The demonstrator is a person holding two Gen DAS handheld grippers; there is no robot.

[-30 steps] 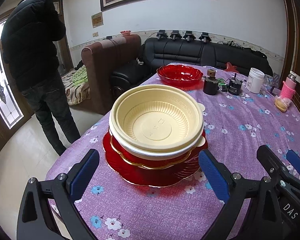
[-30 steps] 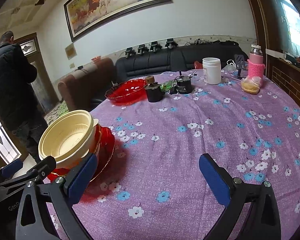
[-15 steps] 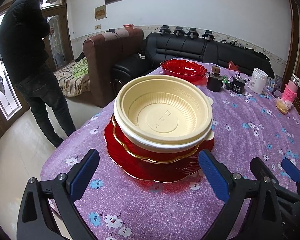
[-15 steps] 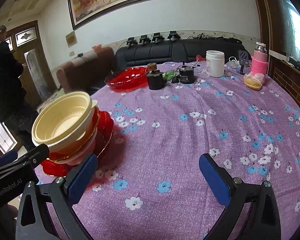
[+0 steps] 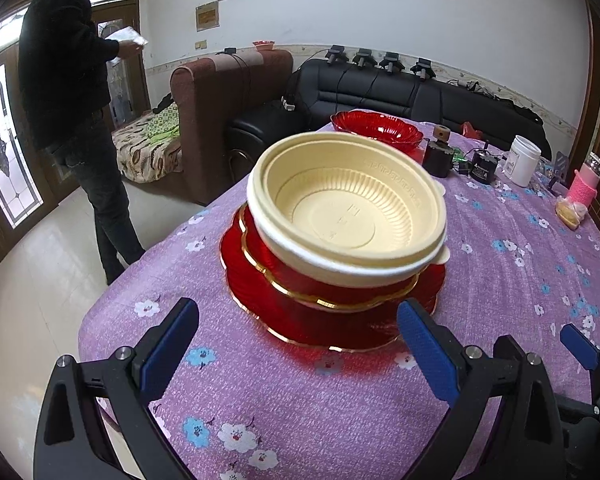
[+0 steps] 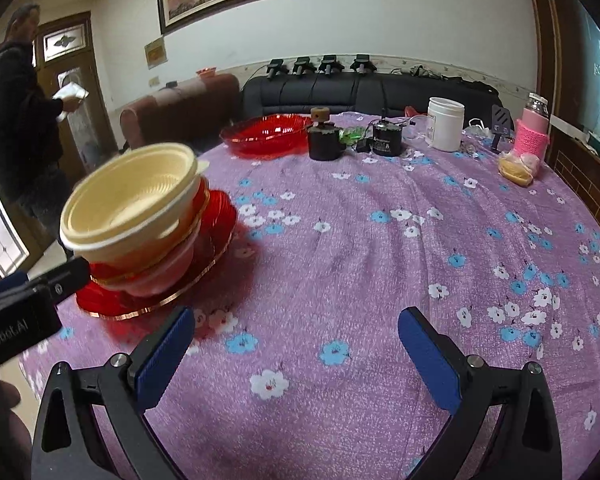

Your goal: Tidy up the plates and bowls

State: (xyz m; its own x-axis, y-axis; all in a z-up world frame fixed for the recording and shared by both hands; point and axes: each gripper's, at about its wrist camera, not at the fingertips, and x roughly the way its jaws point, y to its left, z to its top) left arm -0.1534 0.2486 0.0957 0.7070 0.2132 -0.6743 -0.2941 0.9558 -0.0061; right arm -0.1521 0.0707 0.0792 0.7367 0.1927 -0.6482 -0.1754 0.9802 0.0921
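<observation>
A cream plastic bowl (image 5: 352,208) tops a stack near the table's left edge, over a gold-rimmed red bowl (image 5: 300,280) and a wide red plate (image 5: 320,328). My left gripper (image 5: 298,344) stands open just in front of the stack, touching nothing. The right wrist view shows the same cream bowl (image 6: 132,200) and red plate (image 6: 216,232) at the left. My right gripper (image 6: 296,350) is open over bare cloth, to the right of the stack. A second red bowl (image 6: 266,136) sits apart at the far side of the table (image 6: 380,240).
At the far side stand a black pot (image 6: 325,142), a black motor (image 6: 387,140), a white jar (image 6: 444,124), a pink bottle (image 6: 534,130) and a bagged bun (image 6: 516,168). A person (image 5: 68,100) stands left of the table, by sofas (image 5: 228,112). The table edge is near the stack.
Both grippers have shifted, so the stack appears higher and more from the side. The stack itself has not moved. The person has turned and now holds a white paper.
</observation>
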